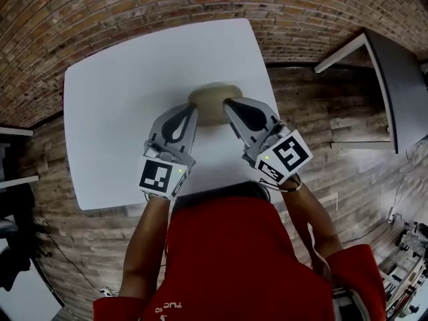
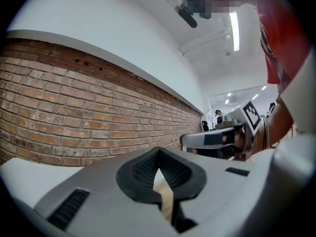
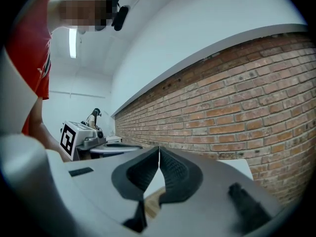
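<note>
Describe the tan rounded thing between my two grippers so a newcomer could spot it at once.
Find the white square table; near its middle the left gripper and right gripper point inward at one spot. There lies a low, rounded tan object, flanked by both tips, its tan standing out against the white top and grey grippers.

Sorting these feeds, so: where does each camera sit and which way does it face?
Head view: on the head, facing down at white table; arms, left gripper, right gripper show.
Left gripper view: along its shut jaws toward brick wall; red shirt shows.
Right gripper view: same, mirrored.
Both see the other gripper.
</note>
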Demonstrator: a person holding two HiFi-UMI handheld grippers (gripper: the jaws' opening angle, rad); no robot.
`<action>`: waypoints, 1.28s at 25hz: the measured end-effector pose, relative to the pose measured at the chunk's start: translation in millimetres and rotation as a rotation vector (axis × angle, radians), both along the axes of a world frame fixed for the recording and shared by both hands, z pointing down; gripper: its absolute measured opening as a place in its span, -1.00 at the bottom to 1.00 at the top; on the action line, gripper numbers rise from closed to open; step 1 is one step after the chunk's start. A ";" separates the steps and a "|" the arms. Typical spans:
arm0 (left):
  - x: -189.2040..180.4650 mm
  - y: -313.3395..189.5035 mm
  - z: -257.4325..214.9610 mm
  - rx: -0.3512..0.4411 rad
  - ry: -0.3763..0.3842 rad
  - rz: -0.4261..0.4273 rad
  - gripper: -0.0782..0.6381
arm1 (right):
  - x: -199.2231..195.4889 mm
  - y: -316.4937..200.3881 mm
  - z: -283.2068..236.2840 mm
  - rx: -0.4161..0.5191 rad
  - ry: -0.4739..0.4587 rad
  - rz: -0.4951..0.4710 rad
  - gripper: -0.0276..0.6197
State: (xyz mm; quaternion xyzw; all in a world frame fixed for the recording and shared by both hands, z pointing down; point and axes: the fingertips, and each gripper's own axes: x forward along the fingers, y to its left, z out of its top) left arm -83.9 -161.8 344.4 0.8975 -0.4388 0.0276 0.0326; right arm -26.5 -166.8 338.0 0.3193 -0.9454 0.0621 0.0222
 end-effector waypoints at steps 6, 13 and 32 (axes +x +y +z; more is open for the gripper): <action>6.2 -15.3 11.7 -0.012 -0.033 0.009 -0.75 | 7.2 -14.4 8.7 -0.003 0.025 -0.017 -0.82; 8.6 -28.0 23.3 -0.026 -0.044 0.000 -0.74 | 15.7 -27.2 23.9 -0.001 0.065 -0.058 -0.82; 30.1 -24.8 63.8 -0.108 -0.166 0.258 0.06 | 23.5 -19.5 66.3 0.000 0.340 -0.279 -0.38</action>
